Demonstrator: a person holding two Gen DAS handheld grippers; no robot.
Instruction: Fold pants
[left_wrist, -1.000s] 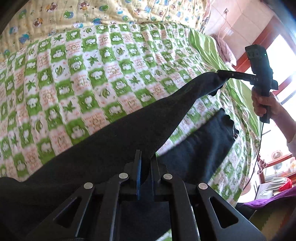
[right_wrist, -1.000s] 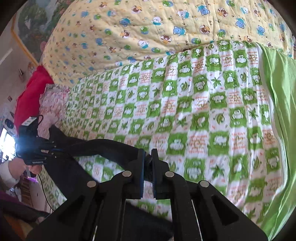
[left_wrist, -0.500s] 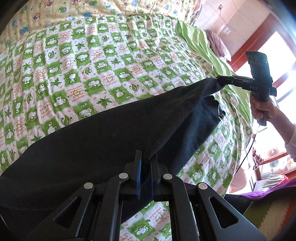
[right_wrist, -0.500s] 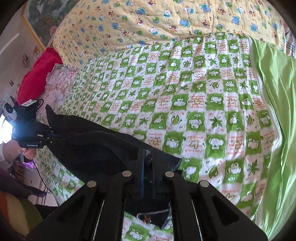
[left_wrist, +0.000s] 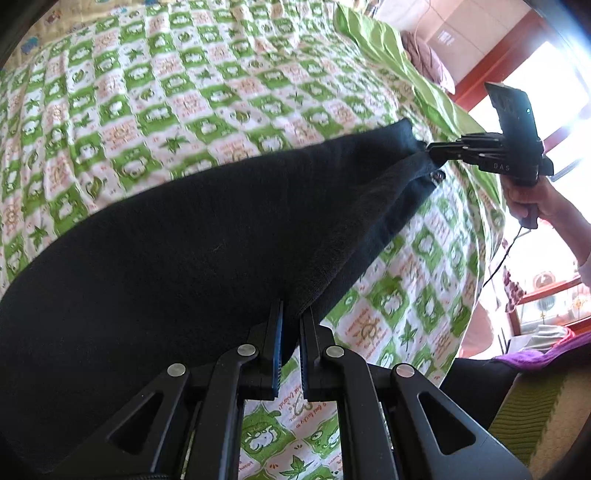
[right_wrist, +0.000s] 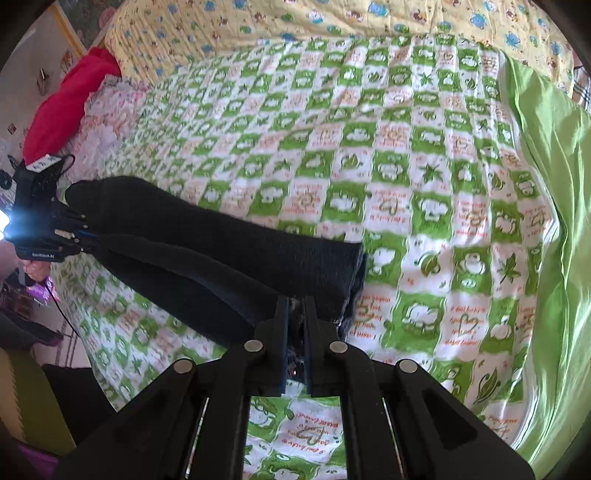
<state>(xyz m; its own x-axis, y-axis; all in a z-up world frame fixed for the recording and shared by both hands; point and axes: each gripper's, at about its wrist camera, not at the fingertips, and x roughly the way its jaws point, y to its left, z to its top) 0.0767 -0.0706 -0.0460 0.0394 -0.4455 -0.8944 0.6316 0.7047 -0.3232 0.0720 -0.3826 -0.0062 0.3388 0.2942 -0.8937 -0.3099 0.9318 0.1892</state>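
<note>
We hold the black pants (left_wrist: 192, 236) stretched between us over the bed (right_wrist: 424, 206) with its green checked quilt: our left gripper (left_wrist: 290, 325) is clamped on one end of the cloth, our right gripper (right_wrist: 295, 317) clamped on the other end

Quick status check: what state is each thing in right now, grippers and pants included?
Left gripper: shut on the pants.
Right gripper: shut on the pants.
Pants: black, doubled over, stretched between both grippers, partly resting on the bedspread.
Bedspread: green-checked, spread flat on the bed.
</note>
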